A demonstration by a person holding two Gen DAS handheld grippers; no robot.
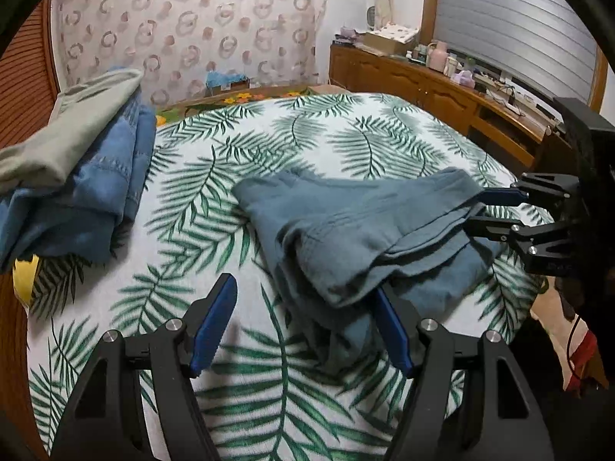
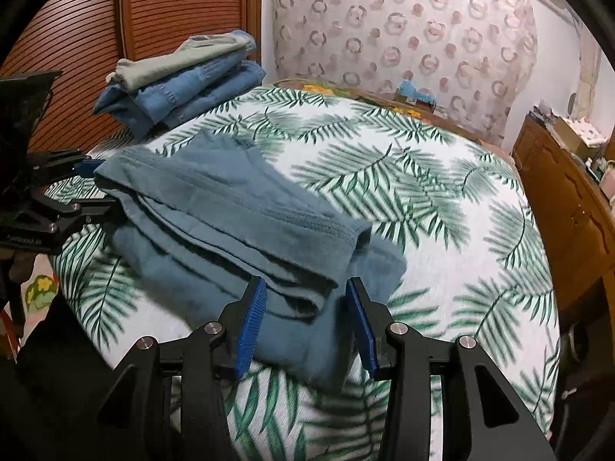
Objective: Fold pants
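Grey-blue pants (image 1: 357,230) lie folded in layers on the leaf-print bed, and show in the right wrist view (image 2: 230,223) too. My left gripper (image 1: 303,307) is open; its right finger is under the near corner of the top fold, its left finger is over bare cover. My right gripper (image 2: 303,307) is open, its jaws either side of the fold's corner edge. It also shows in the left wrist view (image 1: 476,207) at the pants' right end. The left gripper appears in the right wrist view (image 2: 100,184) at the pants' left end.
A stack of folded blue jeans with a grey garment on top (image 1: 73,176) sits at the bed's far left corner (image 2: 184,77). A wooden dresser with clutter (image 1: 442,84) runs along the right. A slatted wooden door (image 2: 134,38) stands behind the stack.
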